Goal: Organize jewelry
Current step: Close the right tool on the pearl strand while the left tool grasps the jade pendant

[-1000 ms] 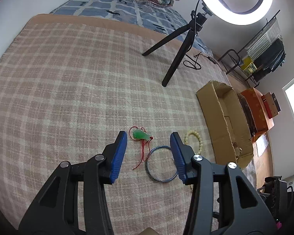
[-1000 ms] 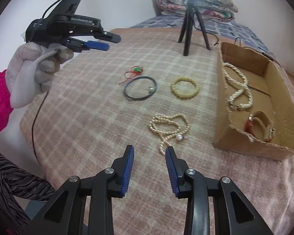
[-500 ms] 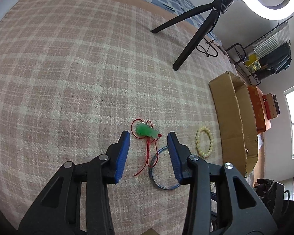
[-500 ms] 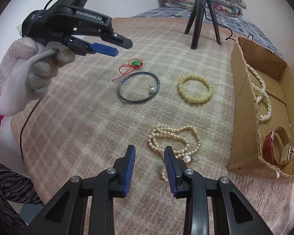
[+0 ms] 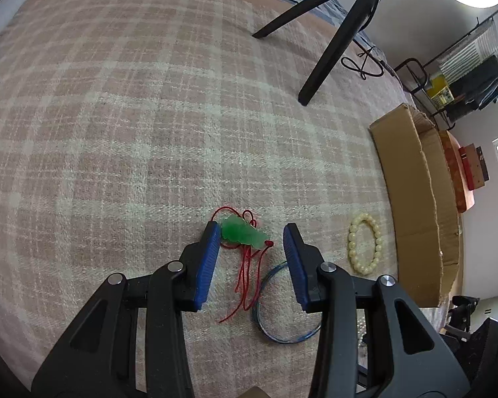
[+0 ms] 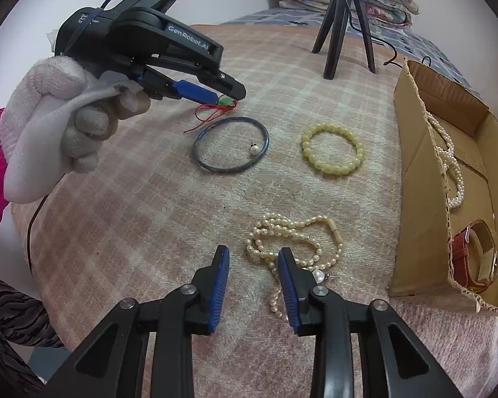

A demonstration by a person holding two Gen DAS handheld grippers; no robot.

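Left wrist view: the left gripper (image 5: 251,236) stands open astride a green jade pendant (image 5: 243,234) whose long axis runs jaw to jaw, red cord (image 5: 247,277) trailing back beside a blue bangle (image 5: 282,305). Right gripper (image 6: 253,258), open and empty, hovers at a knobbly pearl necklace (image 6: 292,235), nearer the cardboard box (image 6: 418,179).

My right gripper (image 6: 253,267) hangs parted over the pearl necklace (image 6: 292,235) on the bed (image 6: 149,199), nothing pinched. My gloved left hand (image 6: 59,122) holds the left gripper (image 6: 227,98) at the green pendant (image 6: 226,101). Beside it lie a blue bangle (image 6: 230,144) and yellow bracelet (image 6: 332,149); the box (image 6: 418,199) holds pearls (image 6: 450,165) and a watch (image 6: 474,258).
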